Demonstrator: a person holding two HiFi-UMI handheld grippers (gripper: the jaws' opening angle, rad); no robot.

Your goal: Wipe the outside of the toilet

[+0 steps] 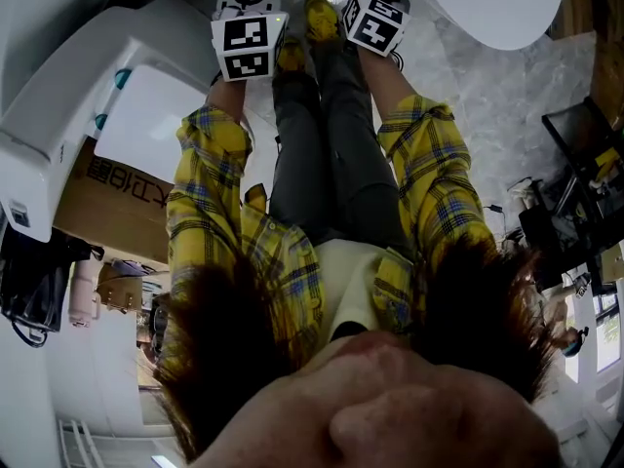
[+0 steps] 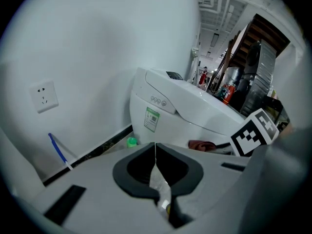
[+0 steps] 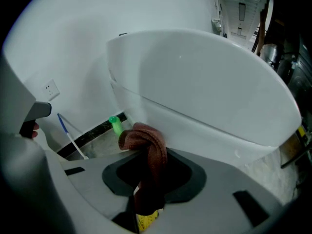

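Note:
The white toilet [image 2: 187, 112] stands against the wall, with a control panel and a green label on its side. In the right gripper view its closed lid [image 3: 204, 87] fills the frame just ahead. My right gripper [image 3: 147, 165] is shut on a brown cloth [image 3: 146, 141], whose bunched end hangs close to the toilet's side, contact unclear. My left gripper [image 2: 155, 148] is shut with nothing in it, some way back from the toilet. The left gripper view also catches the brown cloth [image 2: 204, 145] and the right gripper's marker cube [image 2: 256, 130]. Both marker cubes [image 1: 249, 43] show in the head view.
A green bottle [image 3: 116, 125] and a blue-handled brush [image 3: 72, 136] stand on the floor by the wall. A wall socket [image 2: 44, 96] sits to the left. The head view shows a cardboard box [image 1: 117, 198] beside the toilet [image 1: 107, 76] and marble floor [image 1: 487, 96].

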